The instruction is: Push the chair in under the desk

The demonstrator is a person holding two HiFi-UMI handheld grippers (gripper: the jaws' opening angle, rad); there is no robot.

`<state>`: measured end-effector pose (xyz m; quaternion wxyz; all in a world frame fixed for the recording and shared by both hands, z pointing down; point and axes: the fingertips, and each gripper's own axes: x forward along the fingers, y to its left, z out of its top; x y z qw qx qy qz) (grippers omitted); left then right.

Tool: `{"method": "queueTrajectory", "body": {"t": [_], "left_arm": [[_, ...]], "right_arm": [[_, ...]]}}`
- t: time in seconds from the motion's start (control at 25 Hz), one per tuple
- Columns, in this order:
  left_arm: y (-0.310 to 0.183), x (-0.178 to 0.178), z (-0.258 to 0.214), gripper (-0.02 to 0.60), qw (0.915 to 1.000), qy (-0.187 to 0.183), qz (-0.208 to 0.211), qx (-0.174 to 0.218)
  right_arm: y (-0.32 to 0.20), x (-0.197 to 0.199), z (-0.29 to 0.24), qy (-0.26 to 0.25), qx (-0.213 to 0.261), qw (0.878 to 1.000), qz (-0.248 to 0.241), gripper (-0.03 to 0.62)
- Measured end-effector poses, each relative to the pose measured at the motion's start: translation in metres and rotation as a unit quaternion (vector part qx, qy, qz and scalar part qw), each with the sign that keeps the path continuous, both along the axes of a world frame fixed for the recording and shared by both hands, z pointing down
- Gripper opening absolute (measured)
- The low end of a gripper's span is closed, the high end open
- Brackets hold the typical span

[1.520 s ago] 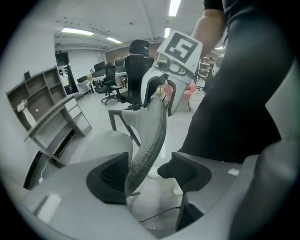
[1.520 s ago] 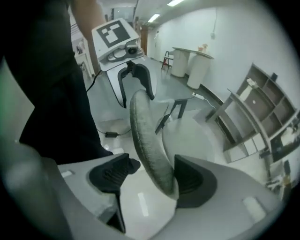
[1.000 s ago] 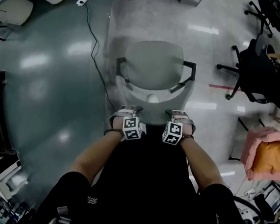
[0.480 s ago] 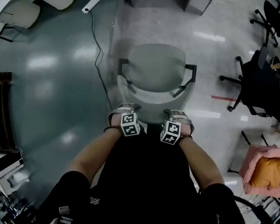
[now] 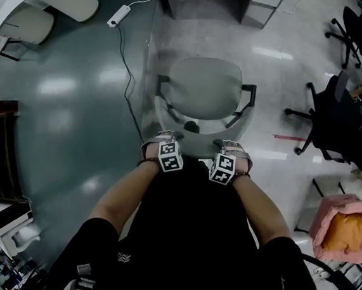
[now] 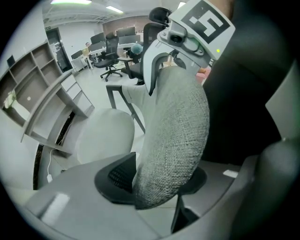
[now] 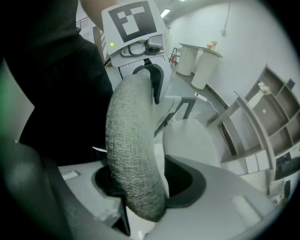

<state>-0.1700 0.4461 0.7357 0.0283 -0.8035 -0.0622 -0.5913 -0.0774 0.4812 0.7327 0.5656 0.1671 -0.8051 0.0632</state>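
**Grey office chair held at the backrest, short of the desk**

The chair (image 5: 206, 86) stood on open floor directly ahead of you, seat facing away, with what looked like the desk (image 5: 201, 0) a gap beyond it. You had its padded fabric backrest (image 6: 173, 136) by the top edge. Your left gripper (image 5: 160, 139) had the cushion between its pads with its jaws easing open. Your right gripper (image 5: 233, 149) was clamped on the same edge, just beside it. The cushion probably gives under the pads while the frame stays stiff. The chair should be light to roll, and that top edge is the place to hold for an even push. A power strip (image 5: 119, 14) and its cable lay by the chair's left side. At your far right a pink fabric bin (image 5: 347, 208) held something orange.
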Motion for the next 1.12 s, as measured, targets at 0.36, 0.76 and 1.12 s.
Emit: {"method": "queueTrajectory", "body": {"t": [0.36,0.76,1.12], "left_arm": [[-0.082,0.014,-0.001,0.204,1.0,0.005,0.003,-0.002],[-0.169,0.034,-0.001,0.203,0.9997,0.011,0.016,-0.013],[-0.248,0.057,-0.005,0.202,0.999,0.028,0.026,-0.025]], "right_arm": [[-0.08,0.013,0.001,0.008,-0.013,1.0,0.01,0.19],[-0.166,0.034,0.005,0.03,-0.035,0.999,0.028,0.19],[-0.246,0.06,0.004,0.05,-0.04,0.997,0.035,0.19]]}}
